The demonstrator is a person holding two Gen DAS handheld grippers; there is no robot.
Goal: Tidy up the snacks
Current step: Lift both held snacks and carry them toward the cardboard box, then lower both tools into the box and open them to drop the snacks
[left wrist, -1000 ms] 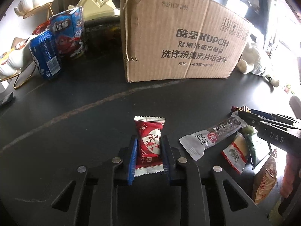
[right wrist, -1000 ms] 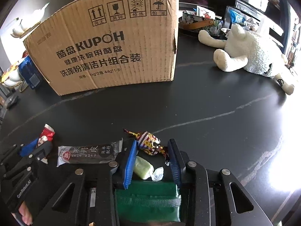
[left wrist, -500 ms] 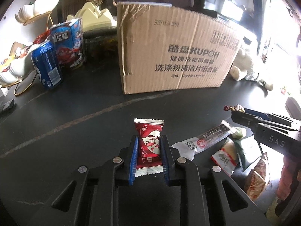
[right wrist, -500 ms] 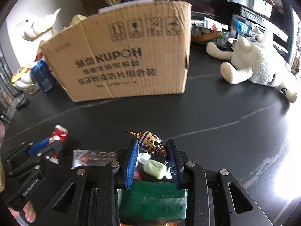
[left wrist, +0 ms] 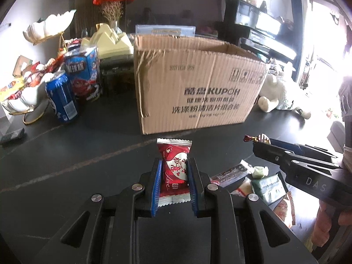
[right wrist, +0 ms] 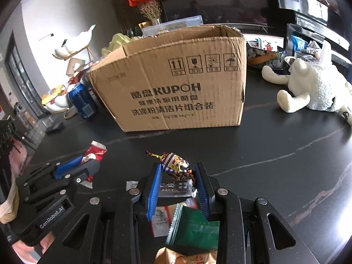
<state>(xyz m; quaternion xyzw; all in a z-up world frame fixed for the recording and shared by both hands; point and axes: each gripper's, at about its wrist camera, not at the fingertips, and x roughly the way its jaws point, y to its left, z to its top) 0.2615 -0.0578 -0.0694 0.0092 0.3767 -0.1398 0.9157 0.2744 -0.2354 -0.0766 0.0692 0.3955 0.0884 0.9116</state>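
Observation:
My left gripper (left wrist: 174,171) is shut on a red and white snack packet (left wrist: 175,171) and holds it above the black table, in front of the open cardboard box (left wrist: 198,88). It also shows in the right wrist view (right wrist: 88,165). My right gripper (right wrist: 177,171) is shut on a foil-wrapped candy (right wrist: 173,162), lifted above the snack pile; the candy also shows in the left wrist view (left wrist: 257,138). Below lie a dark snack bar (right wrist: 173,189), a green packet (right wrist: 195,226) and a pale green candy (left wrist: 259,171).
The box (right wrist: 176,83) stands open-topped at mid table. A blue can (left wrist: 61,96), a blue carton (left wrist: 84,72) and a white dish stand (left wrist: 24,101) sit at the left. A white plush toy (right wrist: 312,88) lies at the right. A small dark object (left wrist: 12,135) lies far left.
Both grippers have risen off the table with their snacks: the red packet and the foil candy are now lifted. The box top has come into view.

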